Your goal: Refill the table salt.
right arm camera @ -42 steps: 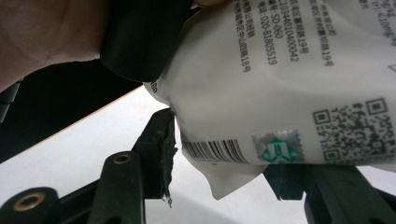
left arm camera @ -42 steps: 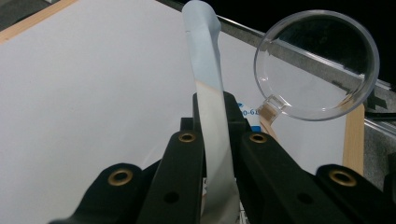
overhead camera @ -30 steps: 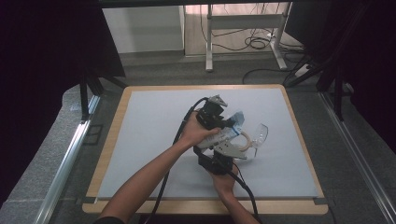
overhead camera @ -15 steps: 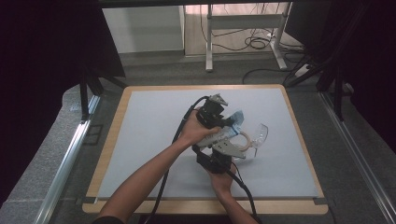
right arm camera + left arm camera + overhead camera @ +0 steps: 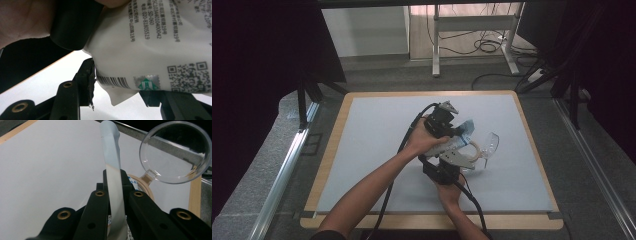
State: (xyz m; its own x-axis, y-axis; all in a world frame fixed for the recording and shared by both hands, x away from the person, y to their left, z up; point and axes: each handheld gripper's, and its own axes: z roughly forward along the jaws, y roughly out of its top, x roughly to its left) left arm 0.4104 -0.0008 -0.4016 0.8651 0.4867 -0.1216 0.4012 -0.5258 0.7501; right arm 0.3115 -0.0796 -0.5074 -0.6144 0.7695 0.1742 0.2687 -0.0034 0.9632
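Left tool (image 5: 112,202), pouch (image 5: 113,185) clamped, clear glass (image 5: 175,152) just beyond.

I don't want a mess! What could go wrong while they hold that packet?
The left gripper is shut on the packet edge, and the right gripper has it between its jaws. Pulling apart could rip it suddenly and spill whatever is inside. The clear glass stands close beside the hands, so a jerk might knock it over.

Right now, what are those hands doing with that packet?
A person holds a white packet between two tools over the table. The left hand-held gripper is clamped on the packet's sealed edge. The right hand-held gripper has the printed end between its jaws. A clear plastic glass lies just beside them.
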